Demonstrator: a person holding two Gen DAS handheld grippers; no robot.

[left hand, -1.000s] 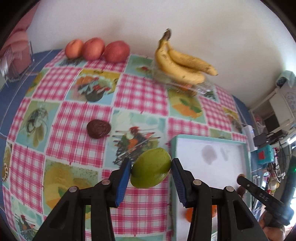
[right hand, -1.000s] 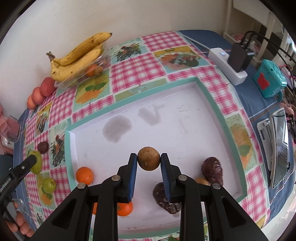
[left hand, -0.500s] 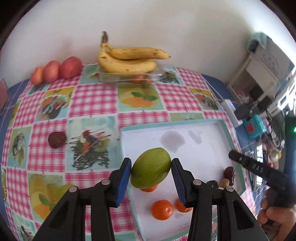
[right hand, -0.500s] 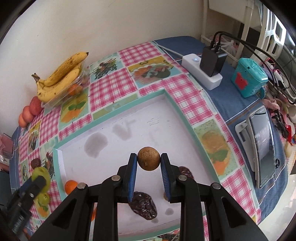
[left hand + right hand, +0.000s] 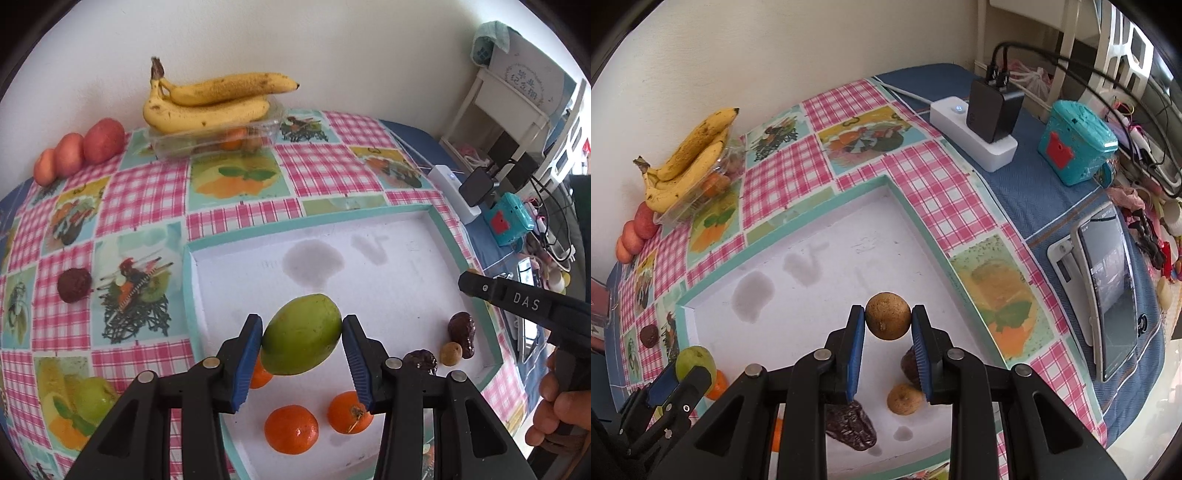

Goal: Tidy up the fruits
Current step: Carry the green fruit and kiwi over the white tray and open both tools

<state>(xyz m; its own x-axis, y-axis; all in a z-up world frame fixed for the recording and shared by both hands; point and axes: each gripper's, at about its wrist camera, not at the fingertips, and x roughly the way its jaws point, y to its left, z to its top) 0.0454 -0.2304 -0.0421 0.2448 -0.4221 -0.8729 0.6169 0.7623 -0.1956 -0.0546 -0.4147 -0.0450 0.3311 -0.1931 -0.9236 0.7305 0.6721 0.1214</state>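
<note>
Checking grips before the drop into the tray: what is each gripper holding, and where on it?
Left gripper clamps the green mango across its middle. Right gripper pinches the brown round fruit at its two sides.

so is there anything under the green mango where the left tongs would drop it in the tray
Partly. The green mango hangs over the white tray with an orange right beneath its near edge. The tray floor just beyond it is bare.

Your tray and its surroundings
Your white teal-rimmed tray sits on the checked tablecloth; yellow bananas lie behind it, three orange tangerines inside it.
</note>
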